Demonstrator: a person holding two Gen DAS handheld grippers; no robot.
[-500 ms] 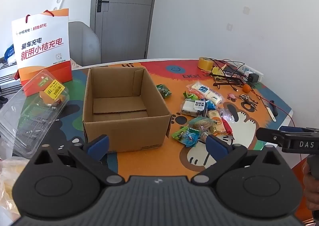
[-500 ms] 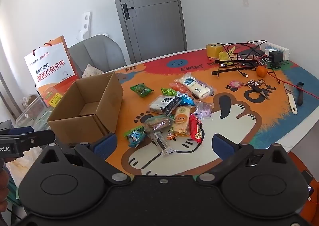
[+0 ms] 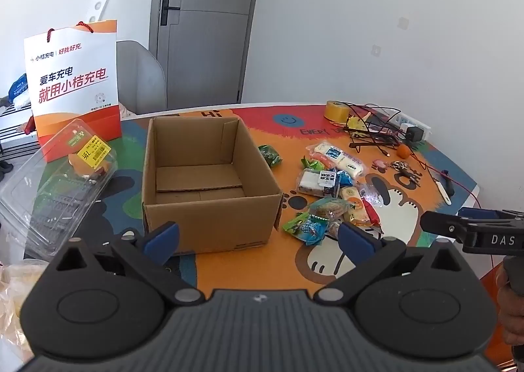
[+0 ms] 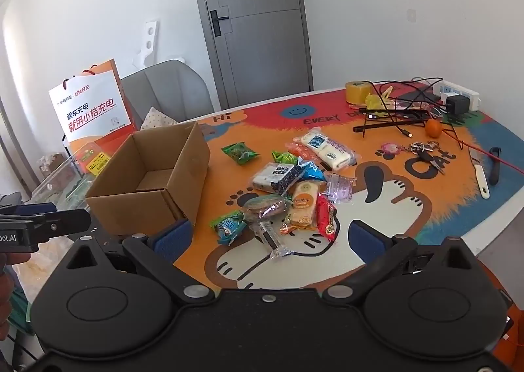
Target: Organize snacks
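Note:
An open, empty cardboard box [image 3: 209, 182] [image 4: 154, 182] stands on the colourful cat-print table mat [image 3: 229, 260] [image 4: 376, 208]. To its right lies a heap of several wrapped snacks [image 3: 334, 188] [image 4: 294, 188], with a lone green packet [image 3: 269, 154] [image 4: 239, 152] apart from it. My left gripper [image 3: 258, 237] hovers wide open in front of the box's near wall, nothing between its blue pads. My right gripper [image 4: 268, 237] is open too, held above the near edge of the snack heap, empty. Each gripper's side shows in the other's view.
A clear plastic clamshell [image 3: 55, 188] and an orange-and-white paper bag [image 3: 75, 83] sit left of the box. At the far right are a tape roll [image 4: 357, 90], cables and a power strip [image 4: 458, 100], an orange [image 4: 433, 128], keys [image 4: 422, 149] and a knife [image 4: 479, 175]. A grey chair stands behind.

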